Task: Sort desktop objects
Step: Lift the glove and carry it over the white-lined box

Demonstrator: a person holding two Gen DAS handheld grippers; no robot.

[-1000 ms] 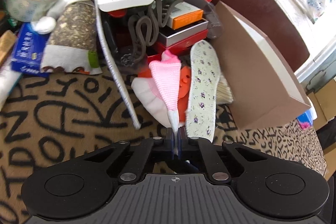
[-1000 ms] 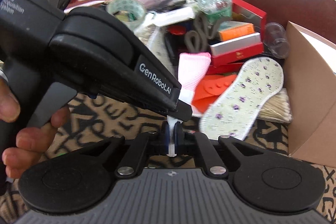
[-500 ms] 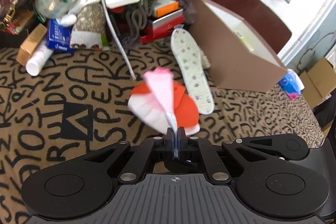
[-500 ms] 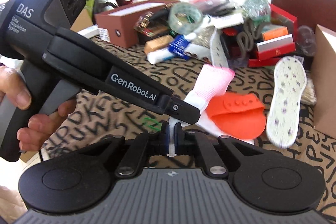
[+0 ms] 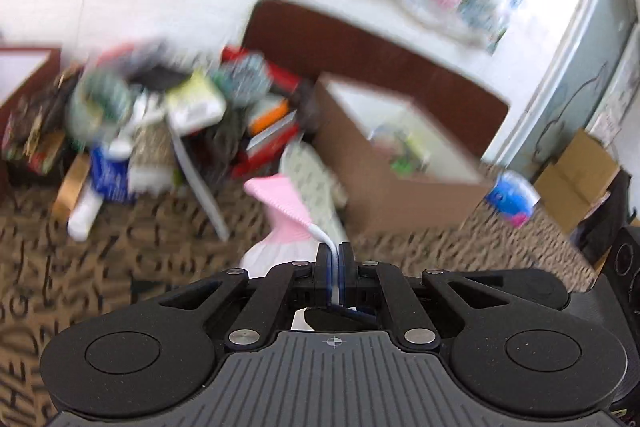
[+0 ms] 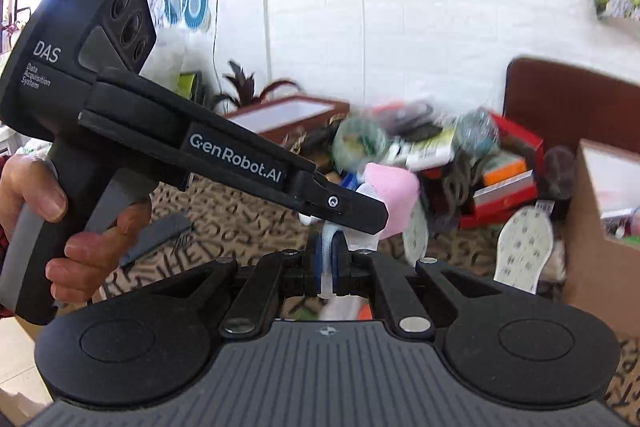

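Both grippers are shut on the same pink and white cloth item. My left gripper (image 5: pixel 335 251) pinches its white edge, and the pink ribbed part (image 5: pixel 280 201) hangs ahead of it, above the patterned table. My right gripper (image 6: pixel 330 259) pinches another white edge of it, with the pink part (image 6: pixel 390 193) beyond. The left gripper's black body (image 6: pixel 200 151) crosses the right wrist view, held by a hand. The orange piece seen with the cloth is almost hidden, just a sliver below the right jaws.
A cluttered pile (image 5: pixel 192 115) of boxes, tape and packets lies at the table's back. A floral insole (image 6: pixel 522 247) lies beside an open cardboard box (image 5: pixel 396 163). A brown tray box (image 6: pixel 288 115) stands at back left. A comb (image 6: pixel 160 235) lies on the table.
Both grippers have lifted the cloth item up and back from the pile, tilting the views toward the wall. The insole stayed on the table.
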